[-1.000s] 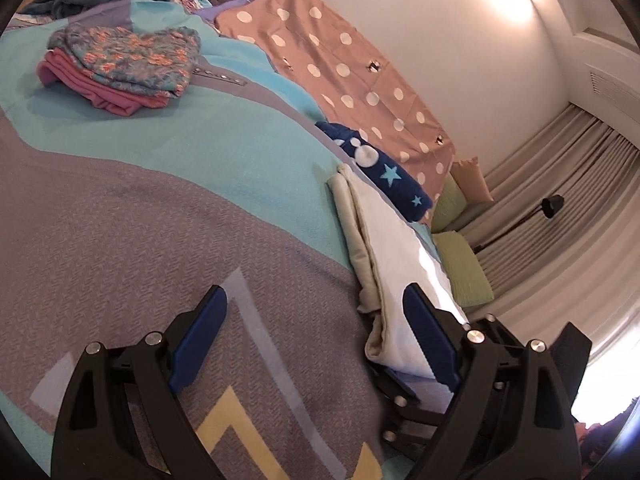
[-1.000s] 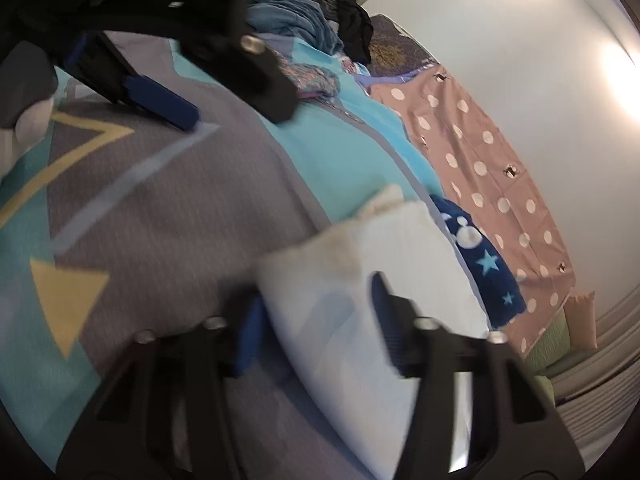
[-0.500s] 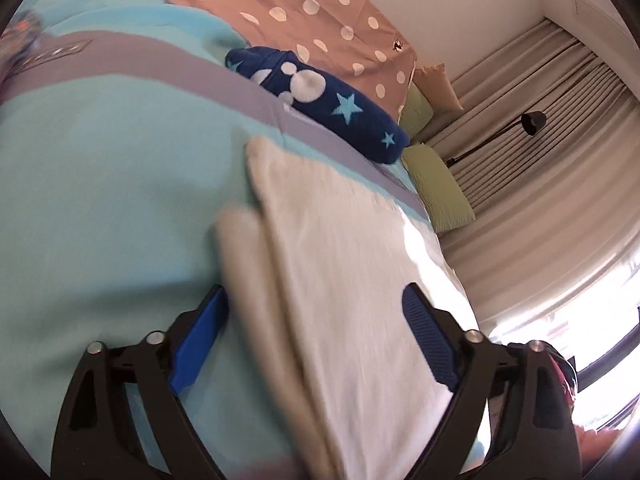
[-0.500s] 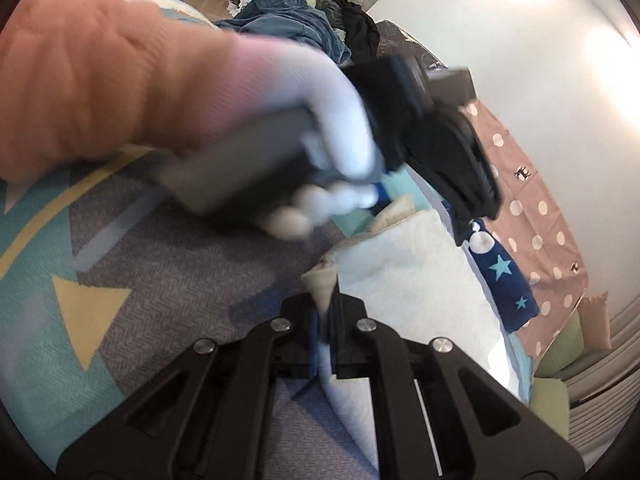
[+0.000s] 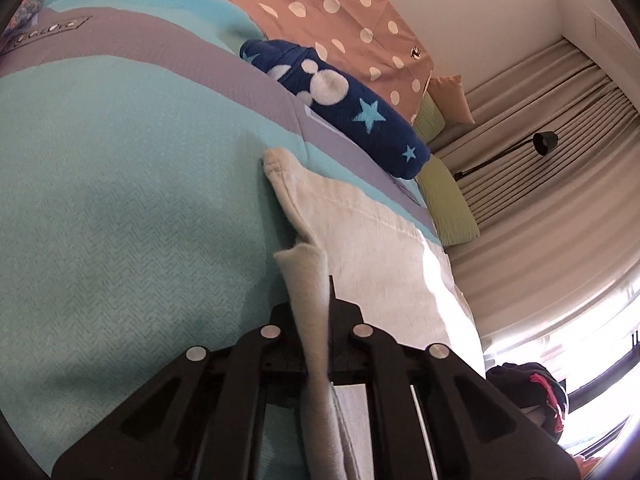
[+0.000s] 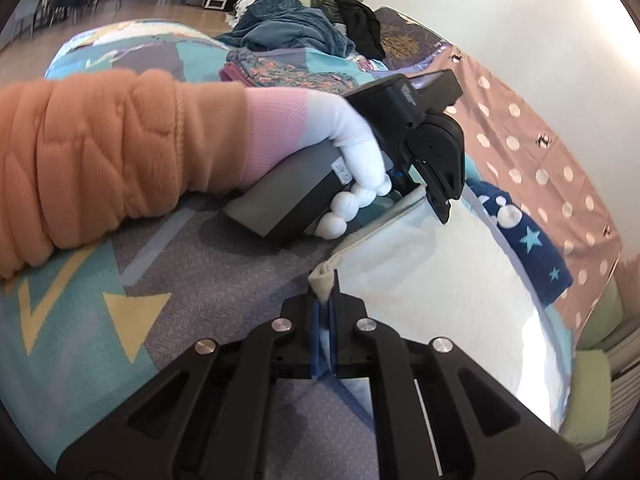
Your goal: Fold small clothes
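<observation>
A cream white garment (image 5: pixel 372 240) lies on the bed and also shows in the right wrist view (image 6: pixel 432 280). My left gripper (image 5: pixel 316 312) is shut on its near edge, with cloth pinched between the jaws. In the right wrist view the left gripper (image 6: pixel 436 200) sits at the garment's far edge, held by a white-gloved hand. My right gripper (image 6: pixel 325 300) is shut on the garment's near corner, which sticks up between the jaws.
A teal and grey bedspread (image 5: pixel 120 200) covers the bed. A navy star-patterned fleece (image 5: pixel 344 104) lies just beyond the garment. A folded floral and pink stack (image 6: pixel 280 68) and a heap of dark clothes (image 6: pixel 296 28) sit farther off. Pink dotted fabric (image 5: pixel 332 12) hangs along the wall.
Both grippers were open a second ago. The right one closed on the garment's corner first. The left one swung over to the garment and has now closed on its edge.
</observation>
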### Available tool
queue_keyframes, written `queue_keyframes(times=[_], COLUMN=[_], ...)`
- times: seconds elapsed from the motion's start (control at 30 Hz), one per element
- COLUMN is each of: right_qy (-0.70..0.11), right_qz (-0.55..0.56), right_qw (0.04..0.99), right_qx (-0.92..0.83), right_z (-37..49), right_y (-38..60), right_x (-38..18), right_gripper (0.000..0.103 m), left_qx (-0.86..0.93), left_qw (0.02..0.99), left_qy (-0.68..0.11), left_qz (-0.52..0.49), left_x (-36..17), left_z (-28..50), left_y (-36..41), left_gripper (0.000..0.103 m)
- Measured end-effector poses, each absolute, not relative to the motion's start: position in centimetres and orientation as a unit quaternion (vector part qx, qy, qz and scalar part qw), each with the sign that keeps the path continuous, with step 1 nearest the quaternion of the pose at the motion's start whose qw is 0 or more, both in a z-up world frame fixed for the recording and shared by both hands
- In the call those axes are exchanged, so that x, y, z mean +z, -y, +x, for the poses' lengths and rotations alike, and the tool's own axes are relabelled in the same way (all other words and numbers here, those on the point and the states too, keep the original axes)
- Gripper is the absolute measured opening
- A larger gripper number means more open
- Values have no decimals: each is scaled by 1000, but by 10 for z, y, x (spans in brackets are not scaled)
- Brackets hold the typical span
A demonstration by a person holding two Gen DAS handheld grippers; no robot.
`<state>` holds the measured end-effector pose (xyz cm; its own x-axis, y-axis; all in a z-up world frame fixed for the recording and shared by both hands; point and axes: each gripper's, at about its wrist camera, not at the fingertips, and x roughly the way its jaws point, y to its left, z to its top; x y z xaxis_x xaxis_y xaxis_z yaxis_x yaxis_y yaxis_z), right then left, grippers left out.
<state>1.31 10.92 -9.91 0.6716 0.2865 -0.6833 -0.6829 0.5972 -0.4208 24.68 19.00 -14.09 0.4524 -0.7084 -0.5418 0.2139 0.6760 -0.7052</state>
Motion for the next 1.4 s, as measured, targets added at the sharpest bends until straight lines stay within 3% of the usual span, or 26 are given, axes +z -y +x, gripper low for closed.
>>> queue_keyframes(times=[0.27, 0.57, 0.77, 1.4], right_qy=[-298, -285, -287, -275], right_qz=[-271, -239, -193, -167], right_qw=[870, 887, 889, 841], right_qx=[283, 275, 299, 435], right_z=[14, 3, 3, -81], right_y=[-90, -68, -71, -151], right_x=[-74, -53, -25, 13], right_gripper=[4, 4, 4, 4], left_qx=[-288, -240, -242, -155], left_qw=[808, 862, 858, 887], left_qy=[-427, -411, -409, -392], left_qz=[-288, -177, -193, -186], left_x=[-133, -79, -60, -23], left_z=[241, 227, 227, 117], left_y=[-195, -163, -166, -292], left_gripper=[7, 7, 6, 6])
